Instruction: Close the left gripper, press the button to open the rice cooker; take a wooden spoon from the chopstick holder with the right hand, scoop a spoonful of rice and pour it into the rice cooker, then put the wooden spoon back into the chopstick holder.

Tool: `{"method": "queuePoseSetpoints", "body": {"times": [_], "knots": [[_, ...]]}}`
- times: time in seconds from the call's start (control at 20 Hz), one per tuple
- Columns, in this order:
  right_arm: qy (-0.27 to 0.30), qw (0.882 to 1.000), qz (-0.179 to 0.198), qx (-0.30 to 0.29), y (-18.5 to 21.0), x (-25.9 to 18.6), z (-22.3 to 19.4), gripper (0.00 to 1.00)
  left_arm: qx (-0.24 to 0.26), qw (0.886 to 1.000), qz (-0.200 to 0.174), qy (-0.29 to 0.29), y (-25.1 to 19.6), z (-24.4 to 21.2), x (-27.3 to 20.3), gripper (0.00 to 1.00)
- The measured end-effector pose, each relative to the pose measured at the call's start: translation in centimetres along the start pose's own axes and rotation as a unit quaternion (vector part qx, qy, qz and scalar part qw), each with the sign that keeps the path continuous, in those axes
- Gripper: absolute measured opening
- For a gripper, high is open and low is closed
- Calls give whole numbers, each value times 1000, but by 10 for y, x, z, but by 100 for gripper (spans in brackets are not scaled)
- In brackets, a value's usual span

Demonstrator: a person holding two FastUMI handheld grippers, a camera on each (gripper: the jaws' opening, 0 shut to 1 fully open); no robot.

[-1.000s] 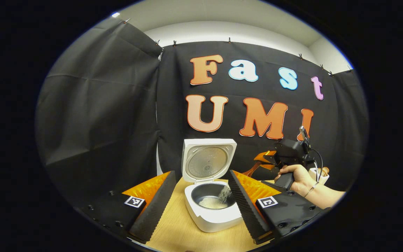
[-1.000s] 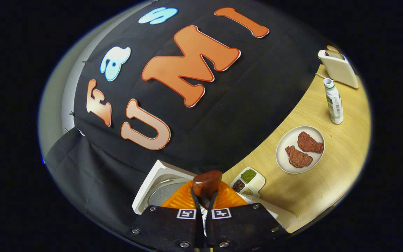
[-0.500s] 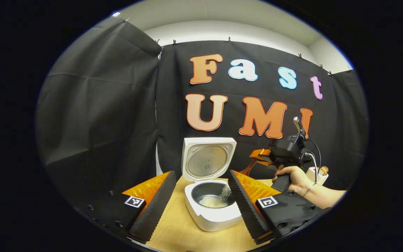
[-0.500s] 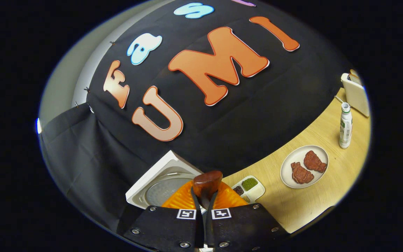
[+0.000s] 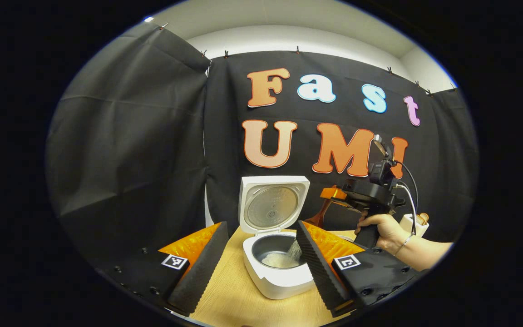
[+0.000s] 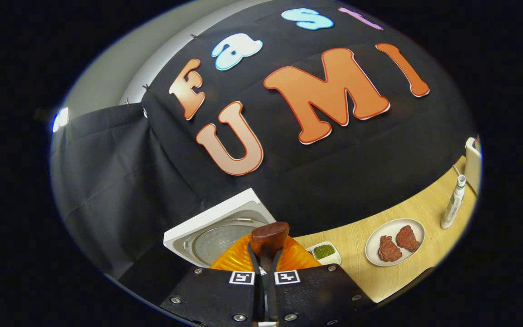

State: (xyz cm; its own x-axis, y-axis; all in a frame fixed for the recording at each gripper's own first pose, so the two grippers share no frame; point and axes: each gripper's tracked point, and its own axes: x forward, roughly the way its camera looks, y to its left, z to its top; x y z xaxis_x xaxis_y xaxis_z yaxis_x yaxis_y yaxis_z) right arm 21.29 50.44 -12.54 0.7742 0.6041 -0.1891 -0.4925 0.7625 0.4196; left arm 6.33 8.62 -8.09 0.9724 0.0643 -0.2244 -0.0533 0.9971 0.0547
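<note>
The right gripper (image 6: 265, 272) pinches the wooden spoon (image 6: 268, 238), both fingers pressed on the handle so that its dark rounded end stands up between them in the right gripper view. In the left gripper view this gripper (image 5: 329, 194) is raised to the right of the rice cooker (image 5: 277, 268), gripped by a hand (image 5: 382, 227) with a bent wrist; the spoon (image 5: 321, 213) slants down from it toward the pot, its bowl hidden behind the near finger. A thin stream of rice (image 5: 294, 250) falls into the pot onto a pale heap. The cooker's lid (image 5: 273, 204) stands open and upright. The left gripper (image 5: 261, 268) hangs low before the cooker with its fingers spread wide, gripping nothing. The chopstick holder (image 5: 413, 223) is partly hidden behind the hand. The right gripper view adds the table (image 6: 407, 272), a plate (image 6: 372, 245) with two brown pieces, a bottle (image 6: 453, 202), and a small dish of green grains (image 6: 323, 251).
</note>
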Motion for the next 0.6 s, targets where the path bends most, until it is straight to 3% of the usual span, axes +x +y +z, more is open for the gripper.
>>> {"method": "queuePoseSetpoints", "body": {"times": [0.6], "knots": [[-5, 989, 49, -142, 38, 3, -11, 2, 2, 1000, 6, 3, 4, -2, 1, 100]]}}
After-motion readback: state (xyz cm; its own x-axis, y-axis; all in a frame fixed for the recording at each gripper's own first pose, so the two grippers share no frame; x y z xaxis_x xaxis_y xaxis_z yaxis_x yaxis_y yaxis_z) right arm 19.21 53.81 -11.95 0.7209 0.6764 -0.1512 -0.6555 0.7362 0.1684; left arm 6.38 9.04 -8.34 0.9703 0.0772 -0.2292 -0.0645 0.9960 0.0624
